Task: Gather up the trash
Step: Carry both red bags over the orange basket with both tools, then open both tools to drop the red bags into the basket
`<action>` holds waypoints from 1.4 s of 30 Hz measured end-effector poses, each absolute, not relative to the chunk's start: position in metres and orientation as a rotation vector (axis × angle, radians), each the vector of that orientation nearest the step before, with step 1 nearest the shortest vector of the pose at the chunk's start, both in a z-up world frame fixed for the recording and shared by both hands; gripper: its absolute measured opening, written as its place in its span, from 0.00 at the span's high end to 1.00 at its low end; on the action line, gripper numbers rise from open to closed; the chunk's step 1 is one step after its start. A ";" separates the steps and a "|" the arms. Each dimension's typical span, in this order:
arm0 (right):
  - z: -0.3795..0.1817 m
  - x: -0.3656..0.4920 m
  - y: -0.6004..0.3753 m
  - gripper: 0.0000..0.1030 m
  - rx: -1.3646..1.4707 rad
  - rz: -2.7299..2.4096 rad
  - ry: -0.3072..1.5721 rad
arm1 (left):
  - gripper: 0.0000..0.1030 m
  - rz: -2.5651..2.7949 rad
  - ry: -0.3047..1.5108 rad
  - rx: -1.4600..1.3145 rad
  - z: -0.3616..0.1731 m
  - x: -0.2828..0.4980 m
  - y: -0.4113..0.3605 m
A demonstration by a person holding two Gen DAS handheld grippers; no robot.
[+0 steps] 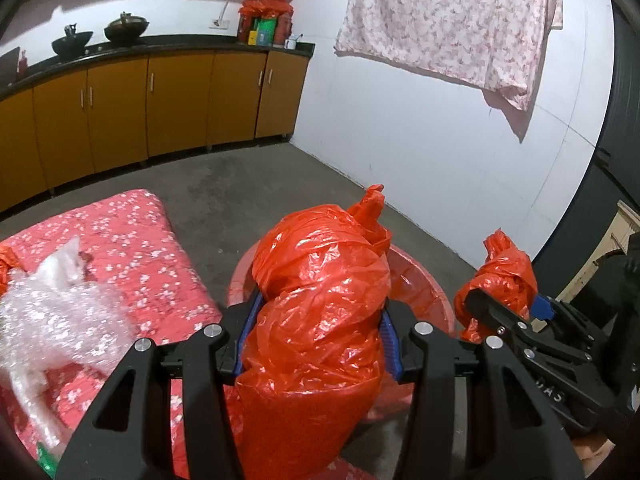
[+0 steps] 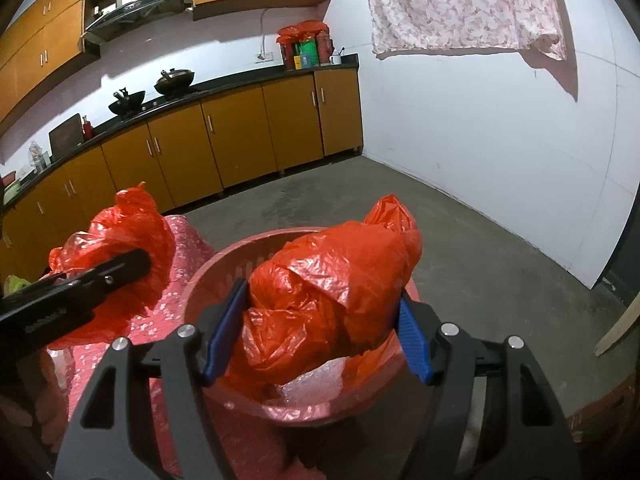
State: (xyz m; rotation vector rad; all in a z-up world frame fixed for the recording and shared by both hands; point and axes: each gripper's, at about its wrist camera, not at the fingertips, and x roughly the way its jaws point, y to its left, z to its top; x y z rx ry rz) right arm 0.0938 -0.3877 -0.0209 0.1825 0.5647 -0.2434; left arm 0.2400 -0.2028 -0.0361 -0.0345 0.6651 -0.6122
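Observation:
My left gripper [image 1: 318, 330] is shut on a crumpled orange plastic bag [image 1: 320, 280], held above the near rim of a red plastic basin [image 1: 424, 292]. My right gripper [image 2: 320, 332] is shut on a second orange bag [image 2: 328, 284], held over the same basin [image 2: 224, 264], which holds clear bubble wrap [image 2: 316, 384]. Each gripper shows in the other's view: the right one at the right of the left wrist view [image 1: 504, 312], the left one at the left of the right wrist view [image 2: 132, 264].
A table with a pink flowered cloth [image 1: 132, 248] lies left of the basin, with bubble wrap [image 1: 52, 312] on it. Orange kitchen cabinets [image 2: 240, 136] with woks stand behind. A flowered sheet [image 1: 448, 20] hangs on the white wall. The floor is grey concrete [image 2: 480, 248].

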 end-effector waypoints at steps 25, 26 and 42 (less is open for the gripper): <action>-0.040 0.115 -0.404 0.29 0.269 -0.209 0.536 | 0.38 -0.650 0.784 -0.062 -0.070 0.286 -0.239; -0.039 0.115 -0.406 0.27 0.269 -0.207 0.532 | 0.36 -0.649 0.789 -0.065 -0.071 0.287 -0.238; -0.026 0.087 -0.401 0.04 0.206 -0.364 0.459 | 0.12 -0.499 0.757 -0.074 -0.055 0.275 -0.200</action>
